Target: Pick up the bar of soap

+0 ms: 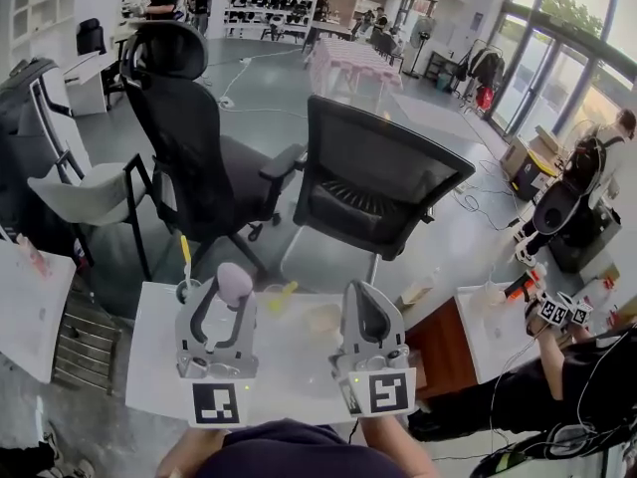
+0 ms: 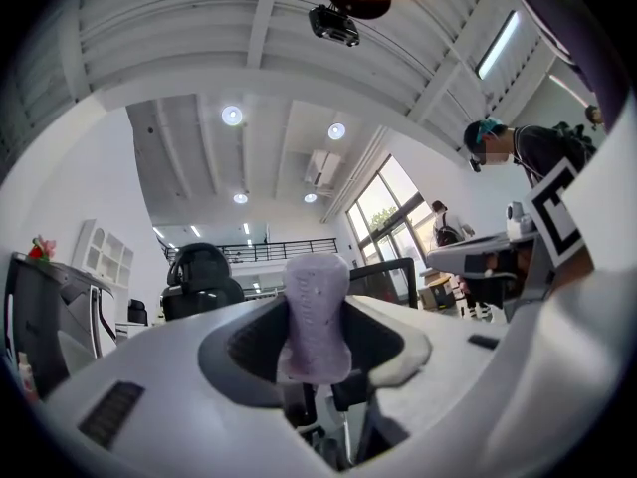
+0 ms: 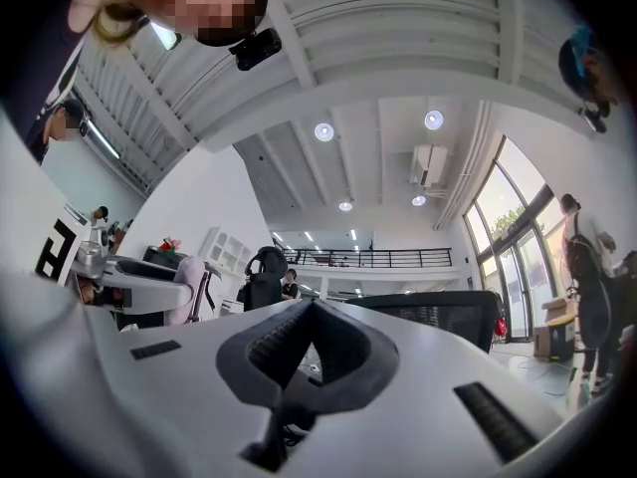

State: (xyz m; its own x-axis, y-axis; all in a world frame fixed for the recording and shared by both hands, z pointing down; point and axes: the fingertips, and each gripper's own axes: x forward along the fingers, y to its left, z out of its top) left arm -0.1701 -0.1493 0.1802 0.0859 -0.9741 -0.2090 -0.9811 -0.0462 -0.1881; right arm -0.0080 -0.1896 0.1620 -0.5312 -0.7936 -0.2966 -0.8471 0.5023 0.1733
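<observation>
While the bar of soap [image 1: 235,282] is up off the white table [image 1: 159,366], the head view shows it pinched in the left gripper [image 1: 227,302]. The pale lilac bar stands upright, and its rounded top pokes above the pads. The right gripper [image 1: 366,302] is raised beside it, well apart, with its jaws pressed together on nothing. Small yellowish things lie on the table behind the grippers, and a black office chair [image 1: 378,182] stands just past the table edge.

From the left gripper view, the bar of soap [image 2: 317,312] sits squarely between the two dark pads, and the jaws are clamped on its lower half. It looks centred and close to vertical, so the pick seems essentially made. My judgement is that the rest depends on an even squeeze. Soap is likely to be slick, and too hard a pinch could squirt it upward out of the pads, while too little would let it slide down. Lifting straight up, with no twist of the wrist, should be safest.

Seen along the right gripper [image 3: 311,317], the two pads meet at their tips and nothing lies between them. The soap shows far to the left in the other tool. This gripper is best kept clear, ready underneath only if the bar slips.
</observation>
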